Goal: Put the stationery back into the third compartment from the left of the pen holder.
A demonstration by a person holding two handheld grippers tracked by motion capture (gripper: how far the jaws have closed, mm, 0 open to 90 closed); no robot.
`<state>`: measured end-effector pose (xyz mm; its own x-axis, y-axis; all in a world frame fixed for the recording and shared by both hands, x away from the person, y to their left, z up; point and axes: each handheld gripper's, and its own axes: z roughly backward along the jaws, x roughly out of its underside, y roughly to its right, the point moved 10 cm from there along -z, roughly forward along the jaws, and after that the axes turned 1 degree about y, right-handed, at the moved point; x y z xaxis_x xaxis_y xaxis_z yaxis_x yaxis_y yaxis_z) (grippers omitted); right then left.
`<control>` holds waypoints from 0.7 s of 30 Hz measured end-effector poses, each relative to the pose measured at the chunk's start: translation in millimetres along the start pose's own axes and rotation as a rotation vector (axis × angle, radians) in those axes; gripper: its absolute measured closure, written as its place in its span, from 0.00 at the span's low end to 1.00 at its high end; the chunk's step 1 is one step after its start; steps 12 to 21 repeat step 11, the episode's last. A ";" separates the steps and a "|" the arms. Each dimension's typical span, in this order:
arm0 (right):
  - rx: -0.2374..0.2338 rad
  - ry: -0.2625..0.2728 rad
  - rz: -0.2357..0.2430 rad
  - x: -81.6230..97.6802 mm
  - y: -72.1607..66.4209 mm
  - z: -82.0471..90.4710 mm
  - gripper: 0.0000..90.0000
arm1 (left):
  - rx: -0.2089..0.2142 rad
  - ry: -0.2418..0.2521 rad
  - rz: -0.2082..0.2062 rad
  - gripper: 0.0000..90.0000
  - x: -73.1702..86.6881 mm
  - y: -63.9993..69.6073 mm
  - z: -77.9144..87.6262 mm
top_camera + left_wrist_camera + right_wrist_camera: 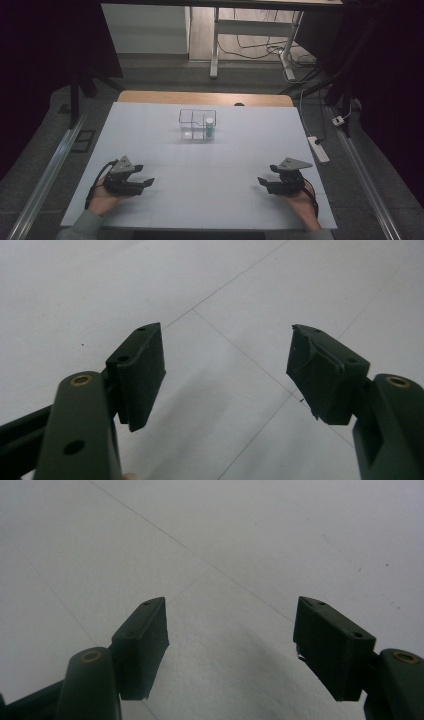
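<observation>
Two hand-held grippers rest low on the white surface (165, 150) near its front edge, the left gripper (143, 181) by the front left corner and the right gripper (264, 181) by the front right corner, each with its fingers (142, 372) apart and nothing between them. Well apart from both, a clear compartmented box (197, 124) stands toward the back edge, at its middle, holding what appears to be a small green-and-white bottle (209, 128) in its right compartment.
</observation>
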<state>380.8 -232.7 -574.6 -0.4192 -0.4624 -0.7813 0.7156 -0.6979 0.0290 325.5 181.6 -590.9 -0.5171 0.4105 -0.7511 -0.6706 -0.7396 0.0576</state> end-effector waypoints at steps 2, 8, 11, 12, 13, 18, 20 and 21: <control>0.001 -0.001 0.004 0.2 0.1 -0.1 0.32 | 0.000 0.000 0.000 0.34 0.2 -0.1 0.4; 0.001 -0.003 0.013 0.4 0.1 -0.1 0.32 | 0.003 0.003 0.006 0.34 0.4 -0.3 1.1; 0.000 -0.005 0.015 0.6 0.0 -0.2 0.32 | 0.010 0.006 0.008 0.34 0.1 -0.1 1.0; 0.000 -0.005 0.015 0.6 0.0 -0.2 0.32 | 0.010 0.006 0.008 0.34 0.1 -0.1 1.0; 0.000 -0.005 0.015 0.6 0.0 -0.2 0.32 | 0.010 0.006 0.008 0.34 0.1 -0.1 1.0; 0.000 -0.005 0.015 0.6 0.0 -0.2 0.32 | 0.010 0.006 0.008 0.34 0.1 -0.1 1.0; 0.000 -0.005 0.015 0.6 0.0 -0.2 0.32 | 0.010 0.006 0.008 0.34 0.1 -0.1 1.0; 0.000 -0.005 0.015 0.6 0.0 -0.2 0.32 | 0.010 0.006 0.008 0.34 0.1 -0.1 1.0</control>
